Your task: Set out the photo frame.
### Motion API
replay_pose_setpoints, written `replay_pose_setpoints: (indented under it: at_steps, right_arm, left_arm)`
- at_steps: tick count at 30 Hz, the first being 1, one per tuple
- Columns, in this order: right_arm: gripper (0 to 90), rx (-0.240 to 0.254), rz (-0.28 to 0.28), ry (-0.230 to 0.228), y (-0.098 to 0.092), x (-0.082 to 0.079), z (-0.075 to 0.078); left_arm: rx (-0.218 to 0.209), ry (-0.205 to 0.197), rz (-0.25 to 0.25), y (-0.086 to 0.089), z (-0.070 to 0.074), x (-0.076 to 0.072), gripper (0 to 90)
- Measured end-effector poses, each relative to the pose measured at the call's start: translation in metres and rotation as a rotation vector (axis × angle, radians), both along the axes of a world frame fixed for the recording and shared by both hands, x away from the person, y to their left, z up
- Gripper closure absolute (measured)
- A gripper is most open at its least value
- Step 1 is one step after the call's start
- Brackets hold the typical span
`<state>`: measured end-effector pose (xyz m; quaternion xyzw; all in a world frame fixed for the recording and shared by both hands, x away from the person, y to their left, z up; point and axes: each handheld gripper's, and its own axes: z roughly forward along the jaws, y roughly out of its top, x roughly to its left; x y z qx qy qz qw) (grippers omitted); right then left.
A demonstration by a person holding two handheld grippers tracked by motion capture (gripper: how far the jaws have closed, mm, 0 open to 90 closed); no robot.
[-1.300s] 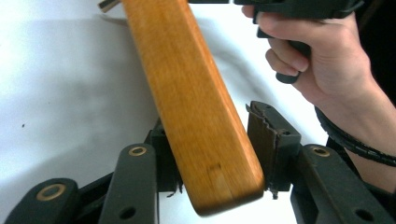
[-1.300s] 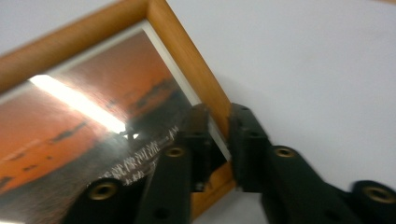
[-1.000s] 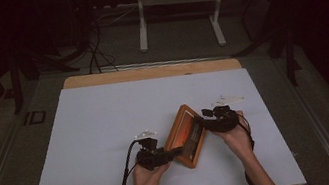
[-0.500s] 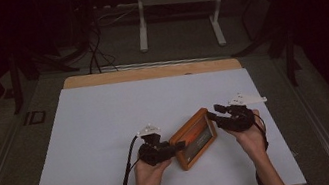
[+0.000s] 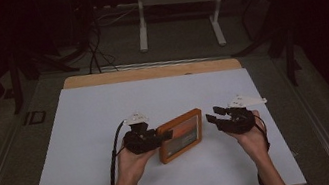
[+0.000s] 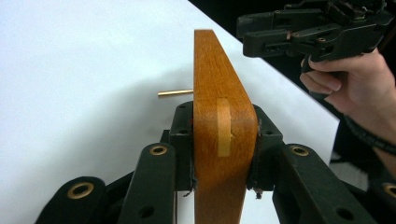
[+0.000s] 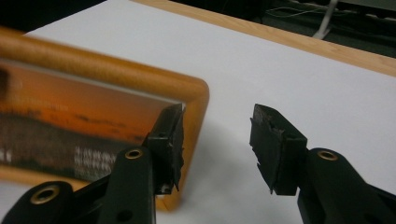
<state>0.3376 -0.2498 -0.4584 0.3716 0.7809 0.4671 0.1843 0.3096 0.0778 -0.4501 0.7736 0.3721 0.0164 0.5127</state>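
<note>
Jaws on left gripper (image 6: 224, 149) are clamped on the wooden picture frame (image 6: 219, 116), pads pressing both faces of its rim near a corner; they've just been closing, frame between them. In the left gripper view the frame stands edge-on and upright, a pale wood spline set into the corner, and a thin brass rod (image 6: 175, 93) sticks out sideways behind it.

Right gripper (image 7: 217, 140) jaws stand apart with nothing between them. Left pad sits in front of the frame's (image 7: 93, 116) right corner in its own view, whether it touches can't be told; right pad is clear over bare white sheet. That view shows an orange-toned print with a dark band and small text under the glass.

High view: frame (image 5: 181, 135) is held tilted, front face up toward the camera, over the near-middle of the white table cover (image 5: 105, 112), closer to the near edge than the far one. Left gripper (image 5: 162, 137) has it by the left end, left hand (image 5: 133, 161) under it with the black cable (image 5: 113, 162) trailing back along the forearm. Right gripper (image 5: 213, 116) sits just beside the frame's right end with a small gap, right hand (image 5: 251, 136) behind it.

Far edge: bare wood strip of the table (image 5: 148, 71) past the cover. Beyond it, dark floor and a white table stand (image 5: 143, 20).
</note>
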Motion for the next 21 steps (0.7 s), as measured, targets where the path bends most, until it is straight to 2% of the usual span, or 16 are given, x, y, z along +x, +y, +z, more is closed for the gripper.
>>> replay_pose_setpoints:
  at_steps: [2, 3, 4, 5, 8, 9, 10, 11, 12, 15, 16, 17, 18, 19, 20, 21]
  right_arm:
    - [52.0, -0.011, 0.028, -0.003, 0.004, -0.001, 0.001]
    - [52.0, -0.011, 0.028, -0.003, 0.004, -0.001, 0.001]
    - [51.8, -0.018, 0.046, -0.007, 0.006, -0.002, 0.001]
    - [51.8, -0.018, 0.046, -0.007, 0.006, -0.002, 0.001]
    - [51.9, -0.03, 0.087, 0.0, 0.013, -0.002, 0.002]
    - [51.9, -0.03, 0.087, 0.0, 0.013, -0.002, 0.002]
    - [51.9, -0.037, 0.112, 0.004, 0.018, -0.002, 0.002]
    - [51.9, -0.037, 0.112, 0.004, 0.018, -0.002, 0.002]
    - [51.4, -0.046, 0.141, 0.005, 0.023, -0.002, 0.002]
    - [50.5, -0.05, 0.168, 0.003, 0.029, -0.003, 0.002]
    - [49.9, -0.054, 0.195, 0.0, 0.035, -0.003, 0.002]
    - [49.9, -0.054, 0.195, 0.0, 0.035, -0.003, 0.002]
    - [48.7, -0.059, 0.222, -0.002, 0.041, -0.003, 0.003]
    - [48.7, -0.059, 0.222, -0.002, 0.041, -0.003, 0.003]
    - [47.2, -0.058, 0.255, -0.01, 0.046, -0.003, 0.005]
    - [47.2, -0.058, 0.255, -0.01, 0.046, -0.003, 0.005]
  left_arm:
    - [0.045, -0.038, -0.017, 0.008, 0.011, 0.002, 69.4]
    - [0.045, -0.038, -0.017, 0.008, 0.011, 0.002, 69.4]
    - [0.071, -0.063, -0.018, 0.015, 0.019, 0.002, 69.4]
    - [0.071, -0.063, -0.018, 0.015, 0.019, 0.002, 69.4]
    - [0.089, -0.085, -0.037, 0.03, 0.035, 0.005, 69.4]
    - [0.089, -0.085, -0.037, 0.03, 0.035, 0.005, 69.4]
    - [0.094, -0.093, -0.057, 0.037, 0.042, 0.006, 69.4]
    - [0.094, -0.093, -0.057, 0.037, 0.042, 0.006, 69.4]
    - [0.117, -0.1, -0.089, 0.04, 0.045, 0.008, 69.3]
    - [0.14, -0.093, -0.114, 0.039, 0.043, 0.009, 69.3]
    - [0.152, -0.108, -0.136, 0.035, 0.039, 0.007, 69.3]
    - [0.152, -0.108, -0.136, 0.035, 0.039, 0.007, 69.3]
    - [0.133, -0.106, -0.146, 0.035, 0.038, 0.008, 69.2]
    - [0.133, -0.106, -0.146, 0.035, 0.038, 0.008, 69.1]
    - [0.115, -0.12, -0.151, 0.033, 0.036, 0.009, 69.0]
    - [0.115, -0.12, -0.151, 0.033, 0.036, 0.009, 69.0]
